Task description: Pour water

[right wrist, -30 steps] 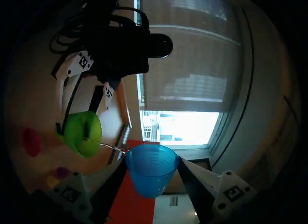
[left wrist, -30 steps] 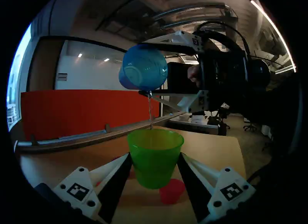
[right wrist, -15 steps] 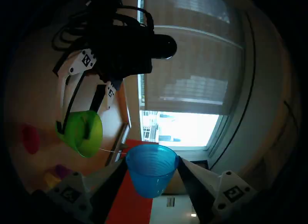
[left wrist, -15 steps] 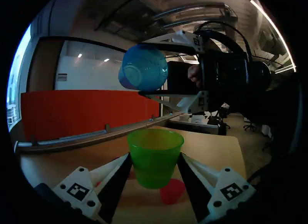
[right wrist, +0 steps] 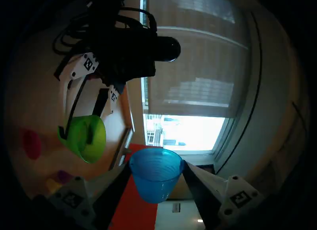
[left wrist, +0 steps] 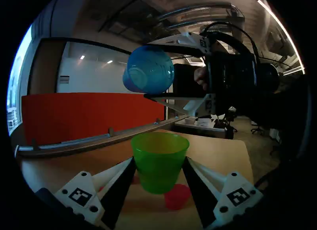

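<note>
Left hand-held gripper (left wrist: 158, 163) clenched on green plastic cup (left wrist: 159, 166), right hand-held gripper (right wrist: 155, 166) grasping tipped blue plastic cup (right wrist: 155, 180) above it, right gripper view adds bright window (right wrist: 186, 131)

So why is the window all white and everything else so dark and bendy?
In the right gripper view, daylight through the window overwhelms the camera, so it looks white and the room around it goes dim; the blue cup looks sharp. In the left gripper view, the fisheye lens curves the rail behind the green cup.
</note>
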`<action>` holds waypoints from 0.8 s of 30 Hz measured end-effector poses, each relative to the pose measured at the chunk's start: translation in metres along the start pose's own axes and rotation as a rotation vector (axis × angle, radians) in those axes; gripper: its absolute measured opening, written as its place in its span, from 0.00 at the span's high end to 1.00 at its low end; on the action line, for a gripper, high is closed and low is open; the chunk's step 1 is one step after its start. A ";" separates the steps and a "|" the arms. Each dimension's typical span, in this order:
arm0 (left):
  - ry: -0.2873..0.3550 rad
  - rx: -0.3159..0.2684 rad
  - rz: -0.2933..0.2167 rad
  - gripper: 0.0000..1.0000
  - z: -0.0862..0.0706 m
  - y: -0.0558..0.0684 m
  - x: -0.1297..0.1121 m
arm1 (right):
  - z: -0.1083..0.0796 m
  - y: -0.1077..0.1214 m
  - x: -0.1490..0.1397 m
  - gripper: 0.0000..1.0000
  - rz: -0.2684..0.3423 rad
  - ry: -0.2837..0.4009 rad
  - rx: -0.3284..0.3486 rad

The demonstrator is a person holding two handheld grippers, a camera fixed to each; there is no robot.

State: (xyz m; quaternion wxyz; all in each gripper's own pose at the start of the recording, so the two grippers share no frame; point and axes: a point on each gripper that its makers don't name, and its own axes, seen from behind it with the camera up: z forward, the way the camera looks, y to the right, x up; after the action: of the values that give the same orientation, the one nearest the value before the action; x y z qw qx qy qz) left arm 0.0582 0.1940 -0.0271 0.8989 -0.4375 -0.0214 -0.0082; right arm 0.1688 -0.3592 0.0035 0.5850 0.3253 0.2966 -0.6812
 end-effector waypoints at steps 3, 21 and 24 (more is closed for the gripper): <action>0.000 0.001 0.000 0.19 0.000 0.000 0.000 | 0.000 0.000 -0.001 0.07 0.019 0.002 -0.004; -0.005 0.003 0.009 0.19 -0.002 -0.001 0.002 | -0.001 -0.001 -0.013 0.07 0.227 0.016 -0.037; -0.006 0.004 0.010 0.19 -0.002 -0.001 0.002 | -0.001 -0.003 -0.015 0.07 0.271 0.017 -0.040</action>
State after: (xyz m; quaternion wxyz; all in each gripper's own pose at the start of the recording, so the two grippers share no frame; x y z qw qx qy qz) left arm 0.0599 0.1919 -0.0272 0.8998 -0.4358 -0.0219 -0.0021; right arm 0.1675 -0.3490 0.0145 0.6755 0.3566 0.2684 -0.5870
